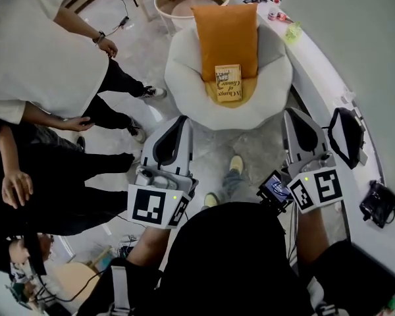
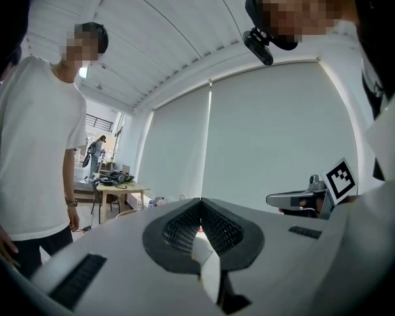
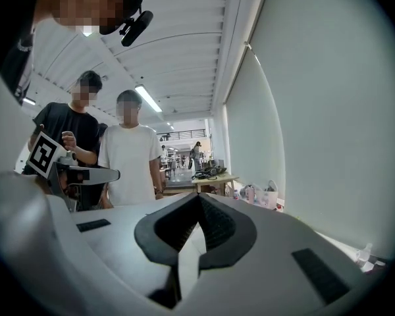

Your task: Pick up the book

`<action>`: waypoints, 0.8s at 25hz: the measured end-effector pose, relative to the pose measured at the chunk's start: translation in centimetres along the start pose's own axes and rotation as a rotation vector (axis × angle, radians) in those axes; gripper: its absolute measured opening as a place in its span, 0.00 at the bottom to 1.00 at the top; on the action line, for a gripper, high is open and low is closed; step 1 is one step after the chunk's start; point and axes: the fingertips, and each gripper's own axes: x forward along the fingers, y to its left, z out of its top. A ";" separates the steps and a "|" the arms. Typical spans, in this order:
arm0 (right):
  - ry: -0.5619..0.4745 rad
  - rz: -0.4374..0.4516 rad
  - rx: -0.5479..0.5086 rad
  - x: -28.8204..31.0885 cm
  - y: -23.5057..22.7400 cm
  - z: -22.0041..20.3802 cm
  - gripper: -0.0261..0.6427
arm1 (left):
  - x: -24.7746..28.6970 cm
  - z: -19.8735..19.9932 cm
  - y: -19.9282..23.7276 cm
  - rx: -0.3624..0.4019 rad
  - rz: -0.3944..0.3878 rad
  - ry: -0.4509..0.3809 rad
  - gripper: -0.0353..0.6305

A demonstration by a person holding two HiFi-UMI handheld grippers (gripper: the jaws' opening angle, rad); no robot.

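Spotted well ahead of both grippers: thin mustard-yellow paperback book with black cover print (image 1: 228,82), face up at the back middle of the seat of the round white padded armchair (image 1: 184,78). Resting on the lower end of the long orange rectangular cushion (image 1: 225,38), itself leaning up the chair's back.

Probably light, bendy across the cover and fairly slick. On such soft stuffing, likely to sink or slide if pushed rather than pinched. Best taken at the edge nearest the seat's front or along the spine side, spanning the full thickness so that no pages fan out.

Left white two-jaw gripper (image 2: 200,209): closed tight, nothing between the pads. Right white two-jaw gripper (image 3: 199,199): likewise pressed together and empty. Need opening before any grasp.
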 end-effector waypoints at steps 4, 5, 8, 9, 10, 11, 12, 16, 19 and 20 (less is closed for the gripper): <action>-0.001 0.007 -0.005 1.0 -2.0 0.6 0.06 | 1.9 0.6 -0.2 0.004 0.017 0.002 0.07; -0.001 0.009 -0.006 1.2 -2.4 0.7 0.06 | 2.2 0.7 -0.2 0.005 0.021 0.001 0.07; 0.000 0.018 -0.008 1.9 -3.4 0.8 0.06 | 3.3 0.7 -0.4 0.007 0.031 0.003 0.07; 0.002 0.021 -0.009 2.1 -3.7 0.8 0.06 | 3.6 0.7 -0.5 0.007 0.034 0.005 0.07; 0.003 0.026 -0.010 2.2 -4.0 0.7 0.06 | 3.9 0.6 -0.6 0.009 0.037 0.006 0.07; 0.004 0.031 -0.011 2.3 -4.2 0.6 0.06 | 4.2 0.5 -0.8 0.011 0.039 0.007 0.07; 0.005 0.036 -0.012 2.3 -4.5 0.6 0.06 | 4.4 0.5 -1.0 0.012 0.040 0.007 0.07; 0.003 0.059 -0.017 2.9 -5.0 0.8 0.06 | 5.0 0.9 -1.2 0.022 0.053 -0.001 0.07; 0.004 0.077 -0.019 3.6 -5.2 0.9 0.06 | 5.3 1.2 -0.9 0.030 0.070 -0.003 0.07; 0.004 0.084 -0.021 3.9 -5.2 0.9 0.06 | 5.3 1.3 -0.8 0.030 0.076 -0.006 0.07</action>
